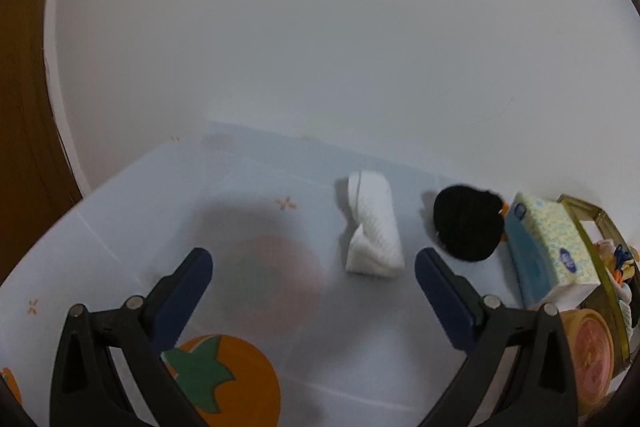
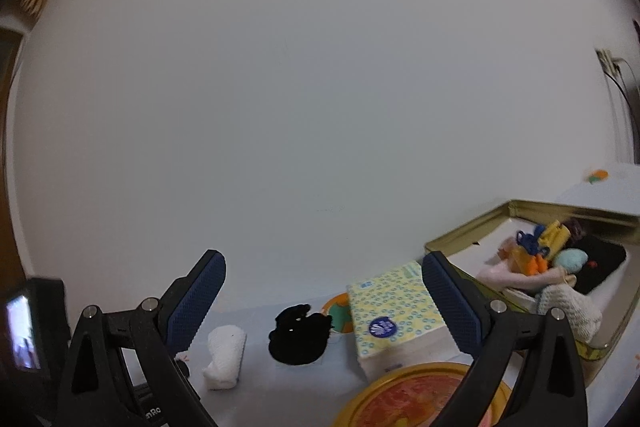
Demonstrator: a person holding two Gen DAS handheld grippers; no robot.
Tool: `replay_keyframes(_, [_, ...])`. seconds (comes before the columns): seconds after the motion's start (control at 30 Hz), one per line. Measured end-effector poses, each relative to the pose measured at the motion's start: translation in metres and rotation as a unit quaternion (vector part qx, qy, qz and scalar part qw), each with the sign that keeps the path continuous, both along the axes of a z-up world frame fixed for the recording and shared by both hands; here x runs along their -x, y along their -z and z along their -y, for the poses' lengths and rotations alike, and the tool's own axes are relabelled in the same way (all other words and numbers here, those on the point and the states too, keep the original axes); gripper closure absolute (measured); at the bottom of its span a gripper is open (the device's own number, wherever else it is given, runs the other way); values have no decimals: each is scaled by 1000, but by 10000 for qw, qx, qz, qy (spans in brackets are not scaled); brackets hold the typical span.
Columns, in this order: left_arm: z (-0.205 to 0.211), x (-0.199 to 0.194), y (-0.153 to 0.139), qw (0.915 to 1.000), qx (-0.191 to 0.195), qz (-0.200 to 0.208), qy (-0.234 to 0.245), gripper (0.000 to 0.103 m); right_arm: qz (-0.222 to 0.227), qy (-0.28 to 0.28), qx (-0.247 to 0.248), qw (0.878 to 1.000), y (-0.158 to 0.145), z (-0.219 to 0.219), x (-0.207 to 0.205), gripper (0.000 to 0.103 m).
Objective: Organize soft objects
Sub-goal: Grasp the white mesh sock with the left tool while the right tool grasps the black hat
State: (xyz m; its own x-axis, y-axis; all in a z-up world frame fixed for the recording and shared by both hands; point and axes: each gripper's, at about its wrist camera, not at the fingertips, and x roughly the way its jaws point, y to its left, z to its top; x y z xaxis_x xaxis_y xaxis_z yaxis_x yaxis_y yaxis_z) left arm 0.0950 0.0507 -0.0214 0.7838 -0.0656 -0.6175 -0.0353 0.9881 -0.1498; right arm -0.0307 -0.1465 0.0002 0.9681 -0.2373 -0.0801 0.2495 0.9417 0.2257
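The white rolled cloth (image 1: 374,225) lies on the pale tablecloth (image 1: 120,219) at the centre of the left wrist view, ahead of the left gripper (image 1: 312,267), whose jaws stand spread with nothing between them. Just to its right sits the black bundle (image 1: 468,227), a dark soft thing touching the tissue pack (image 1: 548,251). Both look light and limp; they should squash under the pads, so a pinch across the middle of the roll, not at its loose folded end, seems the safest hold. Neither looks fragile or slippery.

In the right wrist view the right gripper (image 2: 324,291) is likewise spread and empty. The gold tin (image 2: 472,231) at right already holds several soft things. A round lid (image 2: 420,399) lies at the bottom edge.

The tissue pack carries a blue round logo, too small to read. Part of a printed word shows on the gripper's body at lower left, not legible in full.
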Motion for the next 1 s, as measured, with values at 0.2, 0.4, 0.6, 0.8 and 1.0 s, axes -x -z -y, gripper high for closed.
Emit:
replay_keyframes(0.2, [22, -42, 7, 9991, -286, -235, 224, 9, -91, -100, -148, 9998, 1, 4, -1, 3])
replay_keyframes(0.4, [41, -88, 26, 9932, -314, -990, 516, 32, -237, -141, -246, 9993, 1, 7, -7, 3])
replay_keyframes(0.6, [36, -93, 32, 9908, -170, -1223, 547, 53, -532, -153, -342, 9979, 5, 10, -18, 3])
replay_keyframes(0.8, [12, -84, 30, 9918, 352, -1126, 501, 82, -584, -305, -171, 9977, 4, 2, -20, 3])
replay_keyframes(1.0, [-14, -48, 10, 9981, 15, -584, 220, 82, -812, -339, -52, 9961, 4, -15, -43, 3])
